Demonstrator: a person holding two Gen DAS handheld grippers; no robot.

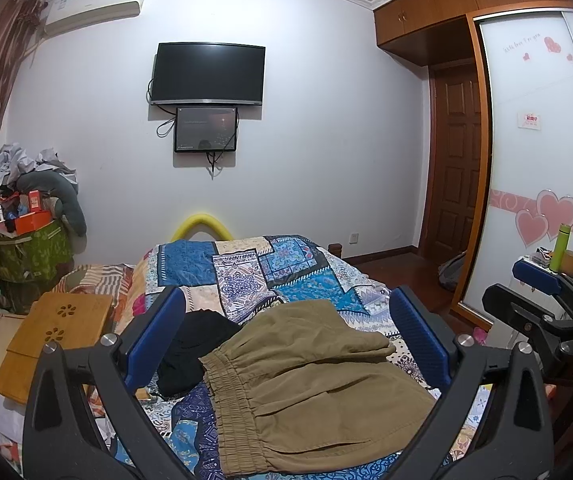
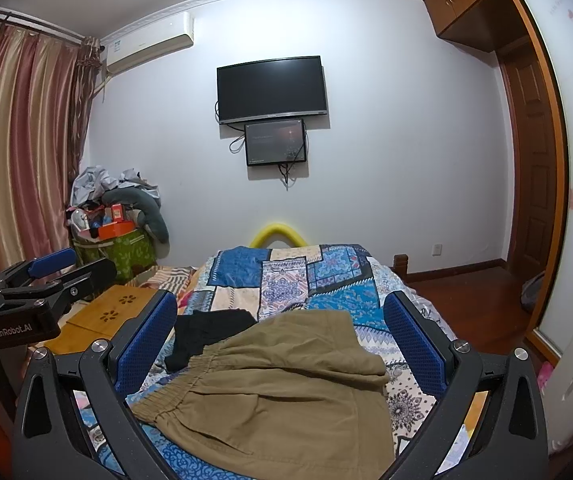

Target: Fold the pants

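Note:
Khaki pants (image 1: 306,392) (image 2: 282,388) lie folded on the patterned bed cover (image 1: 246,268) (image 2: 286,276), elastic waistband toward the left. A black garment (image 1: 194,348) (image 2: 206,332) lies crumpled just beyond the waistband. My left gripper (image 1: 286,320) hovers above the pants, open, nothing between its blue pads. My right gripper (image 2: 282,324) also hangs open over the pants and holds nothing. In the left wrist view the right gripper (image 1: 538,280) shows at the right edge; in the right wrist view the left gripper (image 2: 54,264) shows at the left.
A wooden lap tray (image 1: 58,340) (image 2: 106,312) rests at the bed's left side. A heaped green laundry bag (image 1: 26,248) (image 2: 122,248) stands in the corner by the curtain (image 2: 18,152). A wardrobe (image 1: 542,152) lines the right wall, with a green bottle (image 1: 560,248) nearby.

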